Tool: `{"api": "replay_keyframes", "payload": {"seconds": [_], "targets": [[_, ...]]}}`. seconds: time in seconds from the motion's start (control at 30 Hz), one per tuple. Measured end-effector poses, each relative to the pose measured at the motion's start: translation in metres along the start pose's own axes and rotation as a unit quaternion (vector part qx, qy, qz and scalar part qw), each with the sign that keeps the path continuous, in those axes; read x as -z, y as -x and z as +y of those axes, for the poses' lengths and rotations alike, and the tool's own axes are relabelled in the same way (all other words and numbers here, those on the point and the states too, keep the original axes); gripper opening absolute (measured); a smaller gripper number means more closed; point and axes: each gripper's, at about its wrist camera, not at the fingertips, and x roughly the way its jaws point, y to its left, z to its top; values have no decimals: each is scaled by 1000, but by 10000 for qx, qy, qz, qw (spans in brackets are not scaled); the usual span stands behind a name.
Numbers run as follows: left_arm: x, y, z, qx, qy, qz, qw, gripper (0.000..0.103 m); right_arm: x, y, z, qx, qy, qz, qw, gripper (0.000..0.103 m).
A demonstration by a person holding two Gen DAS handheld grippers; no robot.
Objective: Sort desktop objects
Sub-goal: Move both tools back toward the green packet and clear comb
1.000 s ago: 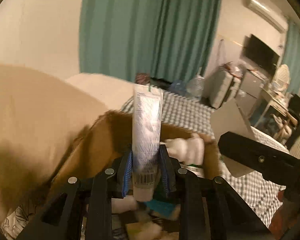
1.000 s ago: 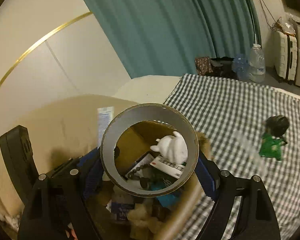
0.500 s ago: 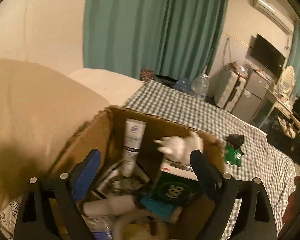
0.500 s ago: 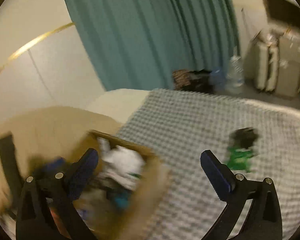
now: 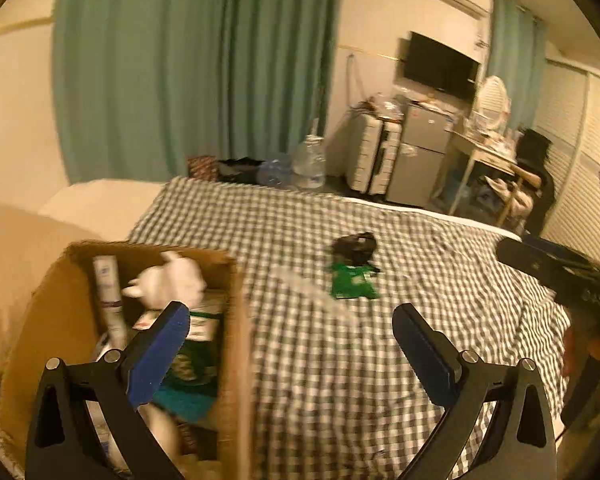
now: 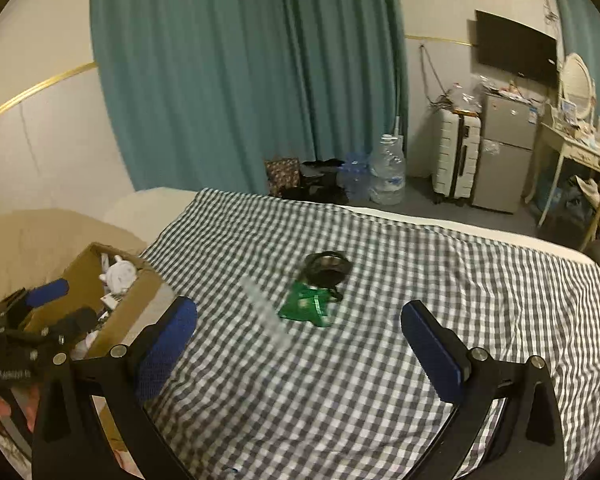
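Both hand-held grippers released and empty, left [image 5: 290, 320] beside cardboard box [image 5: 236, 320], green packet [image 6: 306, 306] ahead of right [image 6: 298, 318]

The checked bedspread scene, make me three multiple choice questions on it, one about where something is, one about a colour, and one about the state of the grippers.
1. Where does the white tube stand?
A. On the checked cloth
B. Inside the cardboard box, against its wall
C. Between the right gripper's fingers

2. What colour is the flat packet on the cloth?
A. Green
B. Red
C. Yellow

3. How are the two grippers?
A. Both shut on objects
B. Only the left one holds something
C. Both open and empty

Answers:
1. B: the white tube leans upright inside the cardboard box, beside the white plush toy.
2. A: the green packet lies on the checked cloth, next to a black round object.
3. C: the left gripper and the right gripper both show fingers spread wide with nothing between them.
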Motion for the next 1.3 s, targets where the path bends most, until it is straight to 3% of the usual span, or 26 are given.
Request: {"api": "replay_keyframes", "payload": {"seconds": [0.13,0.23,0.53,0.7,0.77,0.87,0.97,1.03,1.1,1.13,1.17,1.23,1.27,1.3], "targets": [[7,-12,-24,32,-194,-137,9997,103,4,-13,-26,34,-419,-122,9990,102],[14,-32,-32,92,-134,16,9999,103,7,-24,-48,145,-690,-78,9975,102],[37,-120,-46,-85,49,1028,9947,103,17,-54,-74,47,-1029,197,9945,102],[43,-177,-23,-229,992,1623,9815,103,21,-61,-78,81,-964,236,9950,102],[42,-193,-12,-318,1501,1579,9755,103,23,-66,-81,78,-1064,310,9938,102],[41,-216,-8,-407,1832,1518,9704,103,24,-70,-87,41,-1189,344,9923,102],[41,-236,-17,-413,1664,1465,9742,103,25,-71,-89,-42,-1205,381,9920,102],[44,-255,-32,-230,1106,1662,9796,103,25,-73,-93,-131,-1311,410,9904,102],[49,-258,-44,-449,535,1646,9839,100,26,-75,-98,-246,-1474,438,9878,102],[52,-252,-47,-382,389,1506,9871,90,27,-76,-102,-303,-1554,456,9863,102],[53,-248,-46,-328,332,1441,9885,69,28,-78,-104,-323,-1578,467,9858,102],[53,-238,-41,-246,240,1443,9889,40,28,-81,-107,-318,-1591,499,9855,102],[52,-234,-35,-104,330,1534,9876,27,30,-84,-107,-304,-1598,549,9852,102],[51,-231,-30,16,430,1618,9859,22,31,-86,-107,-307,-1606,587,9848,102]]}}
